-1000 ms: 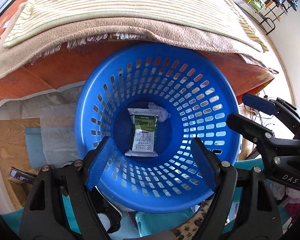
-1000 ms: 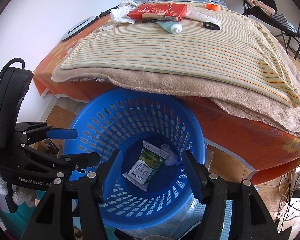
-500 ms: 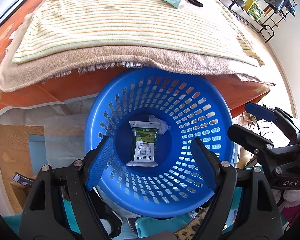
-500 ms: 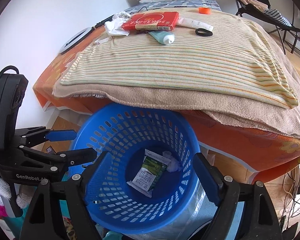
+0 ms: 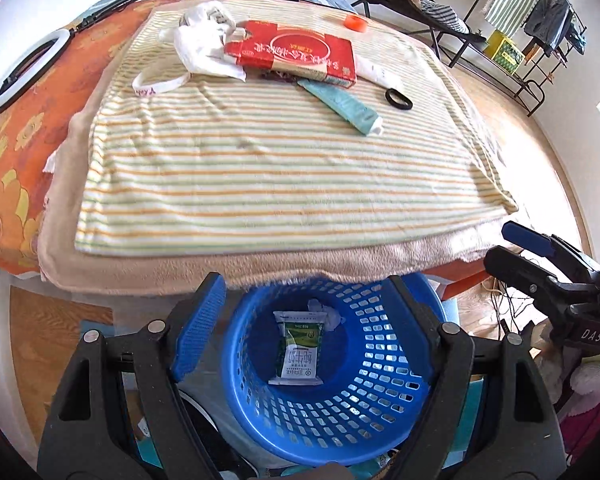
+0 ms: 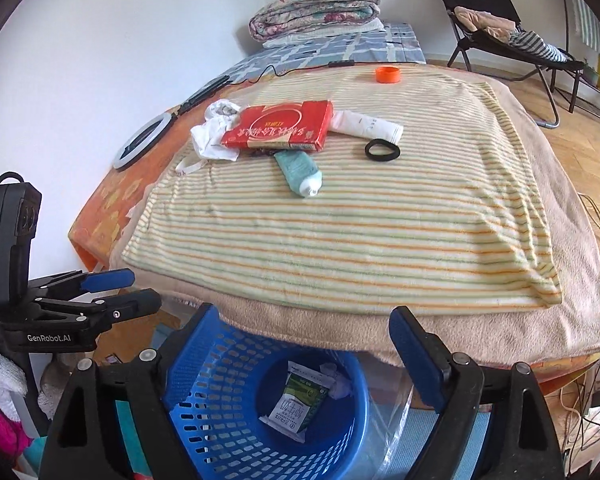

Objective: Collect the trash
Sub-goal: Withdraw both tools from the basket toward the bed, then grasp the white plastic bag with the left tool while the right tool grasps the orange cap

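We judge the red carton [image 6: 279, 129] on the striped towel [image 6: 340, 232] light but stiff, best pinched across its thin near edge; the crumpled white wrapper [image 6: 214, 136] touching its left end is soft. Below the towel's near edge, the blue basket [image 6: 204, 412] holds a green packet [image 6: 296, 404]. Both left gripper [image 5: 300, 328] and right gripper [image 6: 300, 344] gape wide, empty.

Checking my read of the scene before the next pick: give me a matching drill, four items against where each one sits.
Items:
1. green packet
2. red box
3. orange cap
4. black ring

Places:
A. far end of the striped blanket
B. inside the blue basket
C. just in front of the white tube
D. partly over the white bag

Pairs: 1-B, 2-D, 3-A, 4-C
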